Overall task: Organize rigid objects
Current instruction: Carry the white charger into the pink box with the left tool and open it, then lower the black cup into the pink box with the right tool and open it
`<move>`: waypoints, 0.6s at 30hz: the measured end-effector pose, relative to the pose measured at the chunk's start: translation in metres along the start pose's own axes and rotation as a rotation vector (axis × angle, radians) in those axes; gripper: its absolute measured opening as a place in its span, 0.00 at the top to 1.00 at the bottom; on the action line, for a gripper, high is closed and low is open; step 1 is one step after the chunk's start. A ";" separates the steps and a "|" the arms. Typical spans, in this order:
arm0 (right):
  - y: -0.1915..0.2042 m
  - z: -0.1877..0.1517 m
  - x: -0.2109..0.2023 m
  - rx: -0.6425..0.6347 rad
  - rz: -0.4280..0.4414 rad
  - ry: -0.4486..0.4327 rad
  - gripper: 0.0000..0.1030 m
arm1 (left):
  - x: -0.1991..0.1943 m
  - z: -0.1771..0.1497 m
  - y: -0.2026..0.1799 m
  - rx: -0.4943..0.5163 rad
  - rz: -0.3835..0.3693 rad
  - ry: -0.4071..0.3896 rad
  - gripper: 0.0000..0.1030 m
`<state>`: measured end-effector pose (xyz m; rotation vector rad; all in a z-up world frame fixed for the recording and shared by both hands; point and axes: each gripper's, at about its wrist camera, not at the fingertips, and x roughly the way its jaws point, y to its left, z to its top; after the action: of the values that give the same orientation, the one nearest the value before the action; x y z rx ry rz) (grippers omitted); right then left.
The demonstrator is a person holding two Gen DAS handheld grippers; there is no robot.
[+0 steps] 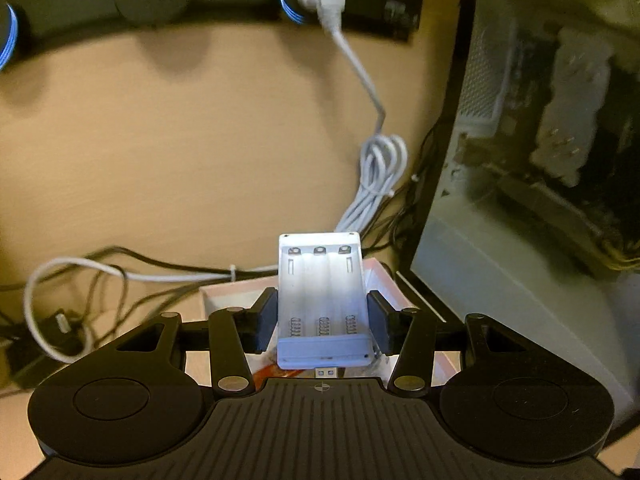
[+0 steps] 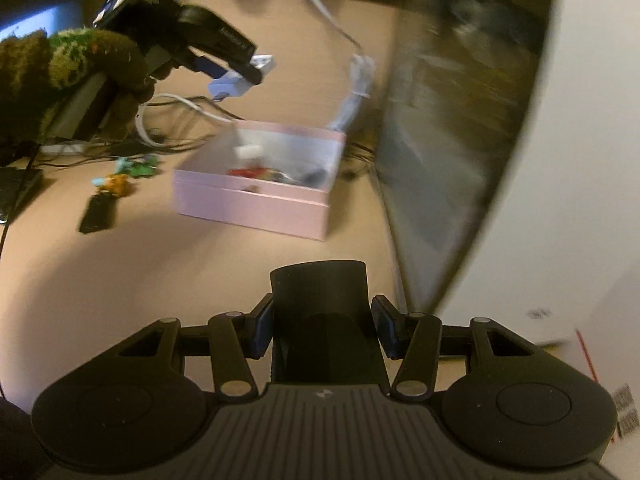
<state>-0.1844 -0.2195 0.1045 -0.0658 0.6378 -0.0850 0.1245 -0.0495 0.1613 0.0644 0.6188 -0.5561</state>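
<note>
The right wrist view is pretty smeared: the stuff inside the pink box (image 2: 256,204) is just red and white blobs, and the little colored bits (image 2: 134,168) on the desk are unreadable. In the left view, the battery holder (image 1: 323,300) covers most of that box, and the power strip (image 1: 200,0) is blurry and cropped.

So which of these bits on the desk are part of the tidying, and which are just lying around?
Part of the job:
- white battery holder, clamped in the left gripper
- black block, clamped in the right gripper
- pink box, already holding small items

Just lying about:
- white cable
- computer case
</note>
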 end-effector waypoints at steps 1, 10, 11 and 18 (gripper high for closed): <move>-0.005 -0.003 0.000 0.007 -0.012 0.008 0.51 | 0.007 -0.003 -0.002 -0.006 0.003 -0.001 0.49; -0.035 -0.019 0.009 0.046 -0.043 0.063 0.51 | 0.033 -0.024 -0.005 -0.017 0.010 0.051 0.49; -0.035 -0.019 0.011 0.044 -0.034 0.064 0.51 | 0.029 -0.023 -0.004 -0.021 0.013 0.036 0.49; -0.025 -0.009 0.031 -0.003 0.057 0.046 0.51 | -0.017 -0.038 0.011 -0.123 0.020 -0.015 0.50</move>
<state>-0.1667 -0.2477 0.0809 -0.0485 0.6853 -0.0309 0.0985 -0.0235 0.1383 -0.0496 0.6362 -0.4977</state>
